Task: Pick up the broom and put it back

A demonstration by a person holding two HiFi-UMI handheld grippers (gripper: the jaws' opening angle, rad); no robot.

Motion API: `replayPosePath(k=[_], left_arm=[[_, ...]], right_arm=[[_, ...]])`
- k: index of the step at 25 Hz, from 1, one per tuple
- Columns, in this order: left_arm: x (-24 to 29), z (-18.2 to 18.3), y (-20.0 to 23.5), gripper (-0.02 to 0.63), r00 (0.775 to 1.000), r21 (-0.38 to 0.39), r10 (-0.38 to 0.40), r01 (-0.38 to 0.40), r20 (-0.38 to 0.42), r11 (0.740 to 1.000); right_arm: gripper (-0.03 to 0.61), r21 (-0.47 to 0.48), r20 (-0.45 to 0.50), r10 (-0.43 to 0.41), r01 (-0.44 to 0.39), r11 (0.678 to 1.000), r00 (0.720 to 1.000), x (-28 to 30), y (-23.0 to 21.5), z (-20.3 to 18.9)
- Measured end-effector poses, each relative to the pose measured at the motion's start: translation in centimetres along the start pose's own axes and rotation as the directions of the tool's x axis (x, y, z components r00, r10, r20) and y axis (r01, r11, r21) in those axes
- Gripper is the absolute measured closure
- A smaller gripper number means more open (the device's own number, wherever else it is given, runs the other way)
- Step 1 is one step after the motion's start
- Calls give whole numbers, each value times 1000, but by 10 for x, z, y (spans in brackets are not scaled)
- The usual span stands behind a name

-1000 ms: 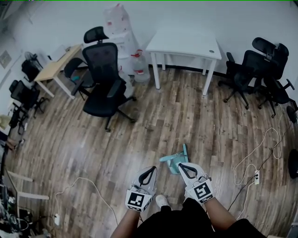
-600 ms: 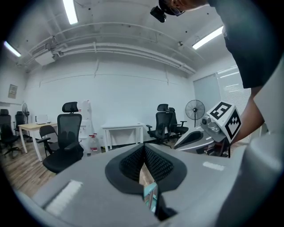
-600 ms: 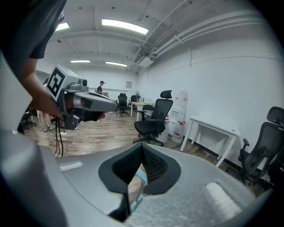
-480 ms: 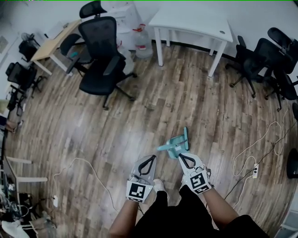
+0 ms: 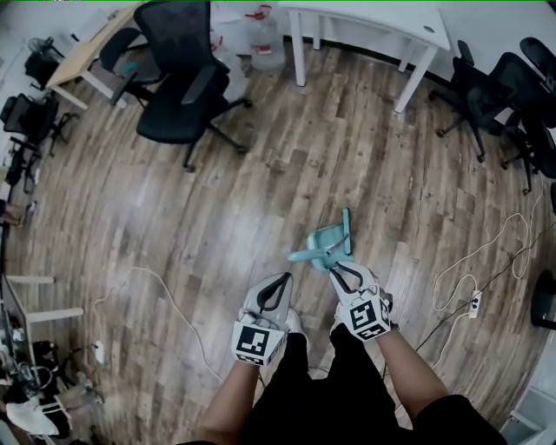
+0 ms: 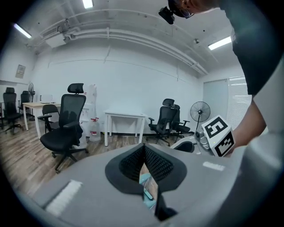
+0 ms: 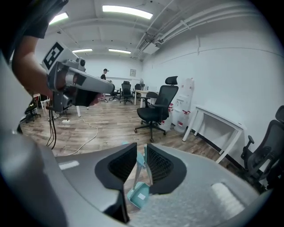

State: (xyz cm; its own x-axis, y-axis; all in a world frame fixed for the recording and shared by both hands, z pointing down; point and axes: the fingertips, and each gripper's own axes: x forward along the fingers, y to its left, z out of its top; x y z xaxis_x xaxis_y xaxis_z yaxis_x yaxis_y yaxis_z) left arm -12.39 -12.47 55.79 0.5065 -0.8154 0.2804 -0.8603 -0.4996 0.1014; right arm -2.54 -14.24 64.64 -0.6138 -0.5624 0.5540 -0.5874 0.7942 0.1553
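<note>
Over on the left a black office chair (image 5: 178, 78) stands well clear of the action, with a loose white cable (image 5: 165, 291) trailing over the wood floor (image 5: 217, 200) nearer the person. The left gripper (image 5: 280, 285) hangs low in front of the person's legs, its jaws pressed together at the tips with nothing between them. From where I stand it looks parked there, out of the way, leaving the other hand free to do the picking. Just ahead of it and a little to the right lies the broom (image 5: 327, 244), a small teal one, flat on the floor with its slim handle pointing away from the person. The right gripper (image 5: 339, 272) is tipped down just beside the near end of it. Its jaws have just been opening and stand a little apart, and in the right gripper view the teal handle (image 7: 142, 170) lines up in the gap. The pads are not pressing on it, so I'd say this is the approach before the grab. Further right, a white desk (image 5: 373, 13) stands by the wall, more black chairs (image 5: 512, 87) sit in the corner, and a power strip (image 5: 473, 302) with its cord lies on the floor, worth avoiding underfoot.
</note>
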Motion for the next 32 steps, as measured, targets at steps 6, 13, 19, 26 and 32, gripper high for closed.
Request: replayPosePath(k=[6,13,19,26,32], left_arm=[[6,-19,0,594,999,-25,-1,0,-35,1000],[9,-36,4,594,997,-28,21,-23,-75,999],[9,-43,7,594,995,-34,32,-36,-93,999],[10,-44,7,594,994,-41,32,-36,-103,999],[9,-56,9,594,988,-31,44,-49,-146,998]], right_arm=[[476,-54,-64,23,-27,998,998,25,-2,-23],[444,-72,-89,45,-52,996,995,46,-12,-37],[443,-96,-94,75,-84,992,993,62,-7,-38],[445,-158,-117,86,-104,982,989,73,-4,-41],[480,-191,-130,101,-125,974,986,77,0,-42]])
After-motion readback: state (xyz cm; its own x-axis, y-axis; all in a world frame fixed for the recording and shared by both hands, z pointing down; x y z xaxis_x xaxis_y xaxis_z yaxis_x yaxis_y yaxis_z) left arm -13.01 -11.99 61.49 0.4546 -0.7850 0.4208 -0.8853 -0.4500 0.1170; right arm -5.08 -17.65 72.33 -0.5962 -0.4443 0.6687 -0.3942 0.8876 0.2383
